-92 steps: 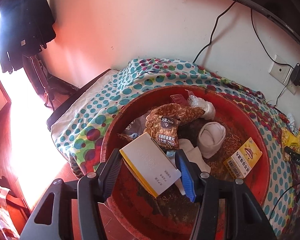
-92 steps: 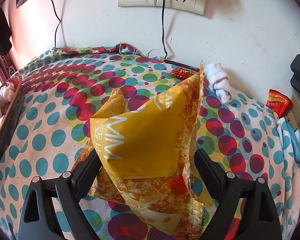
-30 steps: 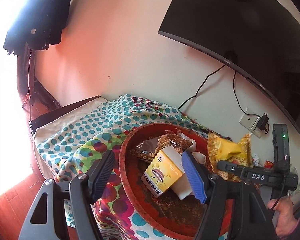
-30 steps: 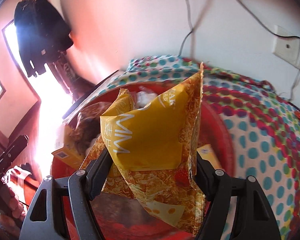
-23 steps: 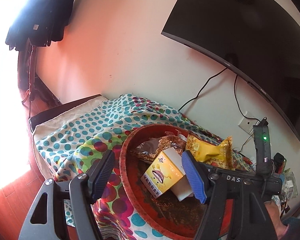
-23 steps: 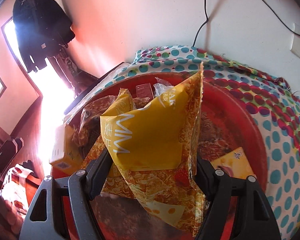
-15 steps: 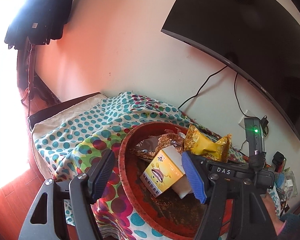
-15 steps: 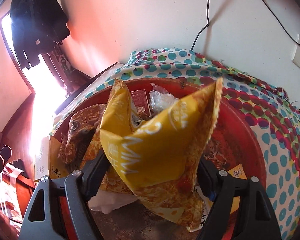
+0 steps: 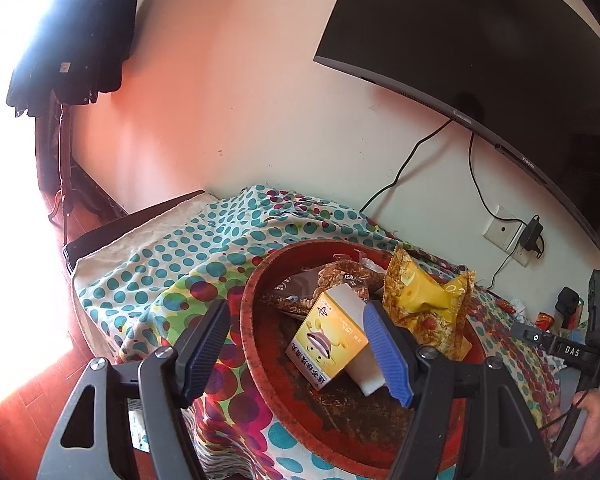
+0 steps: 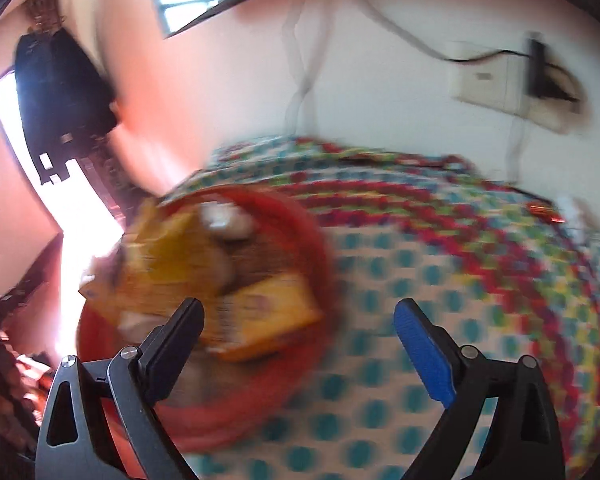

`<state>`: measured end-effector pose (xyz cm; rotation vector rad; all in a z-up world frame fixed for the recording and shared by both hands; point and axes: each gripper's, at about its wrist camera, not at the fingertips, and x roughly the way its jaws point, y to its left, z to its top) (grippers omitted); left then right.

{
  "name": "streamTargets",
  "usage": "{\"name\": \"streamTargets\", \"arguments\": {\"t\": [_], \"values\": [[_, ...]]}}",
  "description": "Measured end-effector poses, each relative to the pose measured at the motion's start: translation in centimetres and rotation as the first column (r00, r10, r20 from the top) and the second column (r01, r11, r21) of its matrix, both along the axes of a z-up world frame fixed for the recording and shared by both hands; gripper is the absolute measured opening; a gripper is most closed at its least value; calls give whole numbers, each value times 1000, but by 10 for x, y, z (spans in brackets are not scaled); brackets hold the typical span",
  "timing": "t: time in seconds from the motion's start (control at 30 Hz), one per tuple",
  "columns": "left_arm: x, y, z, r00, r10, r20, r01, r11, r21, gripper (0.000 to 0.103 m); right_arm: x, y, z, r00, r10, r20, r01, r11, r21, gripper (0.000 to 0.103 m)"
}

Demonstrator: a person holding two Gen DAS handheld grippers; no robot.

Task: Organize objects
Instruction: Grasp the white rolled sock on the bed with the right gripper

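A round red basin (image 9: 252,320) stands on the dotted tablecloth (image 9: 172,264). In it lie a yellow snack bag (image 9: 424,300), a yellow box (image 9: 328,340), a brown packet (image 9: 344,276) and white bundles. My left gripper (image 9: 296,310) hovers open over the basin's near rim, holding nothing. In the blurred right wrist view the right gripper (image 10: 298,312) has its jaws opening with nothing between them. There the basin (image 10: 316,236) with the yellow bag (image 10: 168,256) and a second yellow box (image 10: 272,312) lies to its left.
A dark screen (image 9: 480,40) hangs on the wall above a socket with a charger (image 9: 508,232) and cables. Dark clothes (image 9: 72,32) hang by the bright window. Small packets (image 10: 544,210) lie at the table's far right. A hand (image 9: 588,432) holds the right tool's handle (image 9: 572,350).
The right gripper let go of the yellow snack bag into the basin, opened wide and swung away to the right. The left gripper kept still and open.
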<state>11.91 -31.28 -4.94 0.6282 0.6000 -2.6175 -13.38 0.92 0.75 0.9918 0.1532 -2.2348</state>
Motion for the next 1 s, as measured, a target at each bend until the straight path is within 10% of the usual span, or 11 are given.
{"name": "streamTargets", "arguments": {"t": [0.23,0.43,0.57,0.77,1.0], "values": [[-7,33,11,997,-75,14,76,985,-156,71,-117,148,-13,940,-341,-31,342,937,67,80],[-52,88,42,960,-280,27,279,937,-211,71,-212,185,-20,908,-415,-60,419,899,124,67],[-113,142,65,905,-419,69,419,855,-305,75,-261,177,-31,893,-446,-55,450,883,135,56],[-222,224,77,754,-640,147,645,679,-350,76,-313,176,-57,903,-429,18,424,897,129,56],[-333,292,53,655,-717,238,749,573,-333,76,-326,183,-66,938,-347,24,340,929,143,31]]}}
